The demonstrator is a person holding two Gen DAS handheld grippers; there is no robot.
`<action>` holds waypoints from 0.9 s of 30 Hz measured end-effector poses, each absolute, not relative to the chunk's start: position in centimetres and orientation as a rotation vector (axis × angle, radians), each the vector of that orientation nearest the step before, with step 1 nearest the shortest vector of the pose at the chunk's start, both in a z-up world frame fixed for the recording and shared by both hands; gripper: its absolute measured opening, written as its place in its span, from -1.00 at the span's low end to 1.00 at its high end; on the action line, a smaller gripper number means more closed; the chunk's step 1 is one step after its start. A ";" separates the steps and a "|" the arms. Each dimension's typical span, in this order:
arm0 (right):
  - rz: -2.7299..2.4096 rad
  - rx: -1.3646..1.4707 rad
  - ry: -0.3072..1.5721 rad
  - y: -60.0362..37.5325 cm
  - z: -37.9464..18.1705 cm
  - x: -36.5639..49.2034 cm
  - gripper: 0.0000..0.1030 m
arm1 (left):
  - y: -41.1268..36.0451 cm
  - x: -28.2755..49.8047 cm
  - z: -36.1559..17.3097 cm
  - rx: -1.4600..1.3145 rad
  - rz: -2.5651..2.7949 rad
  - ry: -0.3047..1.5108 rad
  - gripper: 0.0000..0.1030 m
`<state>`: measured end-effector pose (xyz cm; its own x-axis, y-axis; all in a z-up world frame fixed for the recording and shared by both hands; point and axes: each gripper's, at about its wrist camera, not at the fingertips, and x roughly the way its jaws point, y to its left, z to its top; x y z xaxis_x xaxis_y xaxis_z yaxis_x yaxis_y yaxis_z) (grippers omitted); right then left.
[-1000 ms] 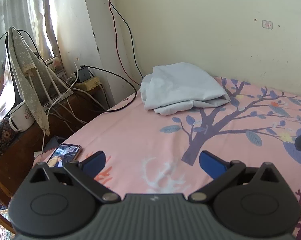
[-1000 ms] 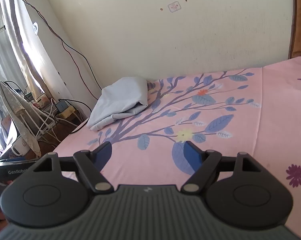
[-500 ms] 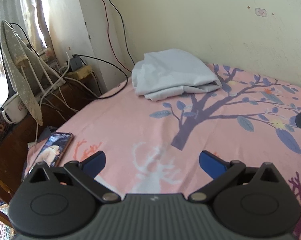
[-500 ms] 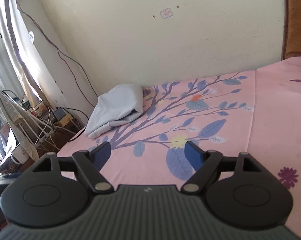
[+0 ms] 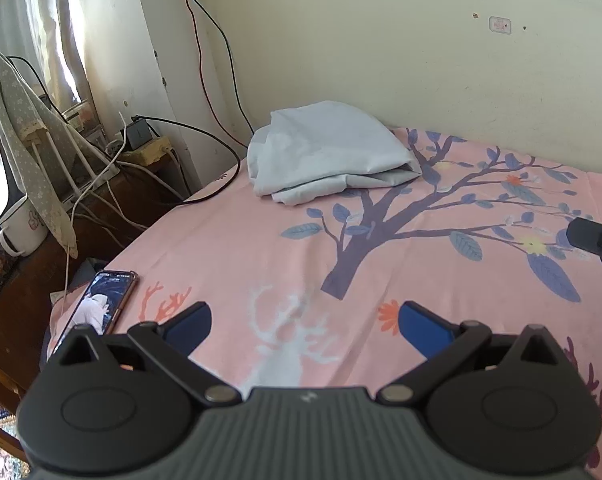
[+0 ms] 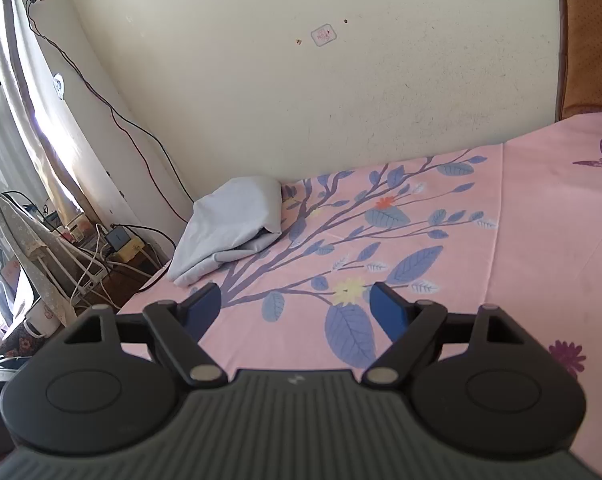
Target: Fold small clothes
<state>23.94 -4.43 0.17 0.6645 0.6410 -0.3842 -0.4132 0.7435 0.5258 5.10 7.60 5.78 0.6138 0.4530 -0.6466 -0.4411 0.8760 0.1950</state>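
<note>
A pale blue-grey folded garment lies on the pink bed sheet at the far corner by the wall; it also shows in the right wrist view. My left gripper is open and empty, held over the sheet well short of the garment. My right gripper is open and empty, also over the sheet and apart from the garment. One fingertip of the right gripper shows at the right edge of the left wrist view.
A phone lies at the bed's left edge. Beyond it stands a wooden side table with cables, a power strip, a white mug and a cloth-covered rack. A headboard is at the right.
Both grippers have tilted and drawn back a little, so the garment sits slightly farther and lower in both views. Both stay open and empty.
</note>
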 end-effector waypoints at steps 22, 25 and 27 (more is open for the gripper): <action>0.623 0.426 0.581 -4.6 0.4 23.9 0.63 | 7.4 5.1 5.3 0.084 0.535 0.781 0.99; 0.624 0.428 0.582 -4.7 0.4 24.0 0.63 | 7.5 5.1 5.2 0.092 0.542 0.785 1.00; 0.623 0.428 0.582 -4.7 0.4 24.0 0.63 | 7.5 5.1 5.2 0.102 0.547 0.786 1.00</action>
<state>23.95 -4.67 0.45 0.6631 0.6483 -0.3741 -0.4178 0.7352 0.5338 5.10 7.48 5.15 0.5760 0.5033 -0.6441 -0.4296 0.8568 0.2854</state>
